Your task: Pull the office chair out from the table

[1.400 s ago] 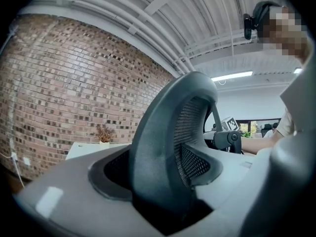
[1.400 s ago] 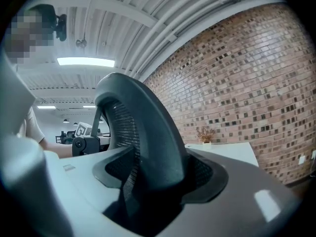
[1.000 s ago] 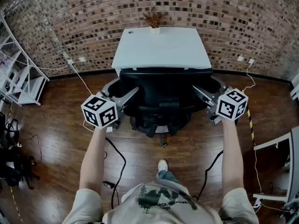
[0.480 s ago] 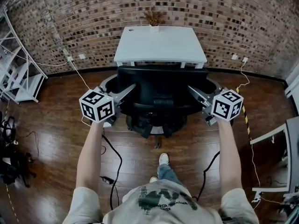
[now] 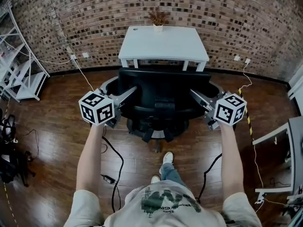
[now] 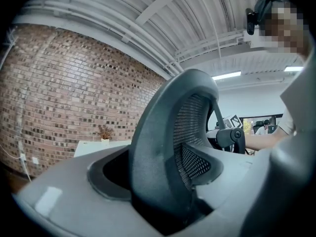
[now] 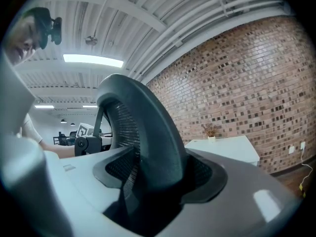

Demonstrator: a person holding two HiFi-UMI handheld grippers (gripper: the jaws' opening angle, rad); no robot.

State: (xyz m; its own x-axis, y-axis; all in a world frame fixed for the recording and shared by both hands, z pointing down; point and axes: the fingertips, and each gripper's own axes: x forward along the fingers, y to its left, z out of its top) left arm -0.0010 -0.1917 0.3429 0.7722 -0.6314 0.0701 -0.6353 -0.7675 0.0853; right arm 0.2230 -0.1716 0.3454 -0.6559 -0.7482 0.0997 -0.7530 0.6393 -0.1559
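Note:
The black mesh office chair (image 5: 163, 96) stands just in front of the white table (image 5: 163, 44), its backrest toward me and a narrow gap between them. My left gripper (image 5: 129, 92) is shut on the backrest's left edge, my right gripper (image 5: 197, 95) on its right edge. In the left gripper view the backrest's rim (image 6: 163, 147) fills the space between the jaws of the left gripper (image 6: 165, 204). In the right gripper view the curved rim (image 7: 148, 137) sits the same way in the right gripper (image 7: 148, 201). Both grippers point level at the table.
A small potted plant (image 5: 157, 19) stands at the table's far edge against the brick wall. A white shelf (image 5: 21, 77) is at the left, a white frame (image 5: 281, 143) at the right. Cables (image 5: 116, 162) trail on the wood floor near my feet (image 5: 166, 157).
The chair and both grippers have come back toward me, away from the table. The table's front edge and legs now show clear of the backrest.

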